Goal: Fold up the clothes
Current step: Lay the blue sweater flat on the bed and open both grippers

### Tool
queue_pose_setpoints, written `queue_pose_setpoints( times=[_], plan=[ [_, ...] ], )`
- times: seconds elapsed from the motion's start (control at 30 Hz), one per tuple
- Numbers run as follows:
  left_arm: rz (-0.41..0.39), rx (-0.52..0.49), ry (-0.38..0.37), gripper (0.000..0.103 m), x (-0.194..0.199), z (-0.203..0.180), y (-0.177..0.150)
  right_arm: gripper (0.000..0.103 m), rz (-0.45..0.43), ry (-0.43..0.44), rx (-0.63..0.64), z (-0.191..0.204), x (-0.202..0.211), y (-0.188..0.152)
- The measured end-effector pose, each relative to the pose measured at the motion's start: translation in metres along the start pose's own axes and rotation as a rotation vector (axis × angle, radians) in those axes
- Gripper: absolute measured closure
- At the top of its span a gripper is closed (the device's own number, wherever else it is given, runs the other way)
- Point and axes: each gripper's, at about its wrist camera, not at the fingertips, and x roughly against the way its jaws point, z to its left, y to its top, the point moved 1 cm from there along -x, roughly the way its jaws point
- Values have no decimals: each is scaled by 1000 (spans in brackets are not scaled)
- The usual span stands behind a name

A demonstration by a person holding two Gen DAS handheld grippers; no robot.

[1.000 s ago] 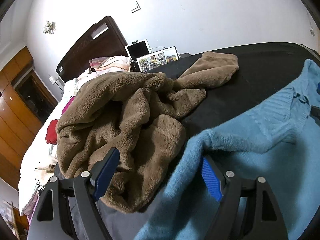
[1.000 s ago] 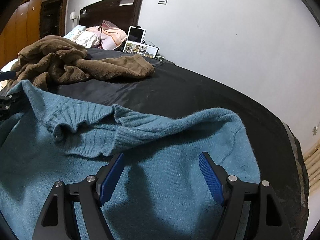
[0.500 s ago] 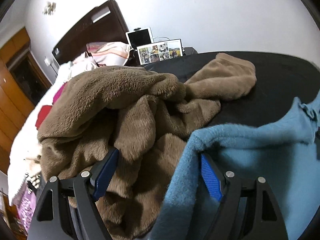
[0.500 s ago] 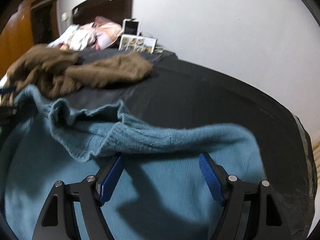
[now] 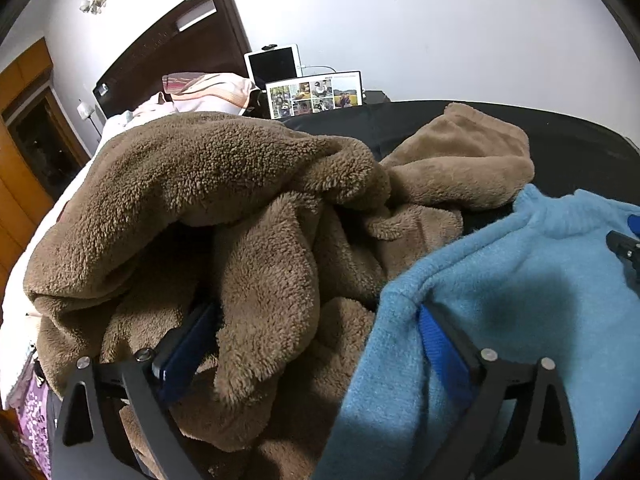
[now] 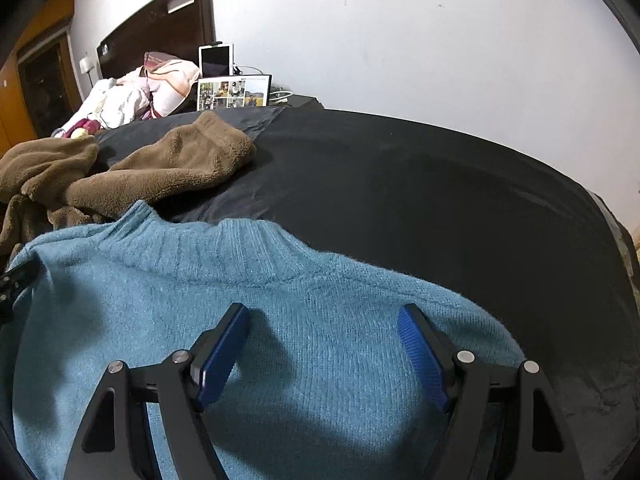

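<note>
My right gripper (image 6: pixel 322 354) hangs just over the blue knit sweater (image 6: pixel 280 360), spread wide and grasping nothing; its blue pads cast shadows on the knit below. A second ago the sweater's ribbed collar (image 6: pixel 236 248) was bunched and rolled into a ridge in front of me; now it lies smoothed out flat, with the shoulders spreading level to either side of it. My left gripper (image 5: pixel 316 344) is likewise released, its jaws parted: the right pad sits at the sweater's left shoulder edge, while the left pad is pressed into the brown fleece garment (image 5: pixel 208 208), which now fills far more of that view than it did a second ago, so I have come forward and toward the heap.

I take this to mean the sweater is laid flat on the black bed cover (image 6: pixel 420 184) and ready for a fold, though its lower part is out of sight, so I cannot tell how much folding it already carries.

Beyond the sweater's collar, the fleece lies crumpled, one sleeve trailing out across the cover. Farther behind the sweater stand a photo collage frame (image 6: pixel 234 92) and a tablet (image 6: pixel 216 59) by the headboard (image 6: pixel 160 24).
</note>
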Motion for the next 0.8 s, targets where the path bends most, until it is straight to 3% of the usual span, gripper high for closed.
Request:
queue_pose_setpoints(
  times=[0.13, 0.43, 0.8],
  plan=[
    [-2, -6, -9, 4, 8, 1, -1, 25, -9, 13, 4, 0, 6, -3],
    [-65, -86, 21, 4, 62, 7, -22, 24, -36, 65, 76, 7, 72, -33],
    [-35, -73, -216, 3, 139, 2, -103, 24, 7, 122, 47, 7, 96, -91]
  ],
)
